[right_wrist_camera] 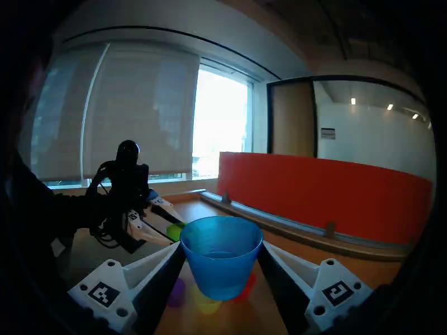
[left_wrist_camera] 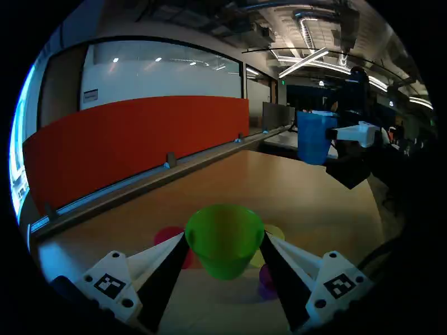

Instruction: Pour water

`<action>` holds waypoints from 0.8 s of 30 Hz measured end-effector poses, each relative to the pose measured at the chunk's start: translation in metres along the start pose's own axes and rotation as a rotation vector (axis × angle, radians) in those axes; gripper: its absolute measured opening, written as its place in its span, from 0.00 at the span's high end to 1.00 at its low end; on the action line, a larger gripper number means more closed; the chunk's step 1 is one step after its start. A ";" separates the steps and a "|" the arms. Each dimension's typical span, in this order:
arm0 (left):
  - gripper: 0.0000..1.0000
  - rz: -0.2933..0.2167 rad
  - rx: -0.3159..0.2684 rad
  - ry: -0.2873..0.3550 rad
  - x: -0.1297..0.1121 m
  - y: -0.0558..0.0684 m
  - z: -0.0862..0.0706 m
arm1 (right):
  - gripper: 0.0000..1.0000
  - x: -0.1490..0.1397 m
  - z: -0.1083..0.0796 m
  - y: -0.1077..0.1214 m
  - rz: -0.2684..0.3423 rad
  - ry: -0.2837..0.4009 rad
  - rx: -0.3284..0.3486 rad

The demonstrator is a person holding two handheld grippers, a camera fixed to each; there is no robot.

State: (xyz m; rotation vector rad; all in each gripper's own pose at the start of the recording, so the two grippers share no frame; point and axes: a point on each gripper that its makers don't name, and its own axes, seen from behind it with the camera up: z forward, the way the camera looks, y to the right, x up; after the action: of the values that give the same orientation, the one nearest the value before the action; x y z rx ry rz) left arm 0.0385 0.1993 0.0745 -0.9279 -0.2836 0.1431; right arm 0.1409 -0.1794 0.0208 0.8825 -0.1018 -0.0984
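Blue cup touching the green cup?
Apart. Left gripper view shows the green cup close up and the blue cup far off, a wide stretch of table between them.

An orange divider (left_wrist_camera: pixel 139 139) is running along the far edge of the wooden table (left_wrist_camera: pixel 290 190), left to centre. Above it, a glass wall (left_wrist_camera: pixel 162 72) is catching spots of ceiling light, and strip lights (left_wrist_camera: pixel 304 61) are glowing in the upper right. In the right gripper view, daylight is pouring through a window (right_wrist_camera: pixel 222 123) at centre, pale blinds (right_wrist_camera: pixel 139 111) hanging to its left.
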 end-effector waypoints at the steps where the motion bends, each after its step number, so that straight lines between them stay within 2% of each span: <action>1: 0.13 0.000 0.000 0.012 0.003 0.001 -0.003 | 0.10 0.001 0.000 0.000 0.000 0.000 0.000; 14: 0.12 -0.009 -0.016 0.171 0.040 0.026 -0.033 | 0.10 0.011 0.003 -0.009 -0.011 -0.004 0.012; 24: 0.12 -0.016 -0.016 0.222 0.048 0.036 -0.045 | 0.10 0.016 0.006 -0.014 -0.023 -0.004 0.019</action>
State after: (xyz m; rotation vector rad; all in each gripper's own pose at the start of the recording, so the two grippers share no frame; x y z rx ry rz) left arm 0.0978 0.1978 0.0282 -0.9480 -0.0864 0.0222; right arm 0.1557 -0.1945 0.0146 0.9028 -0.0970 -0.1208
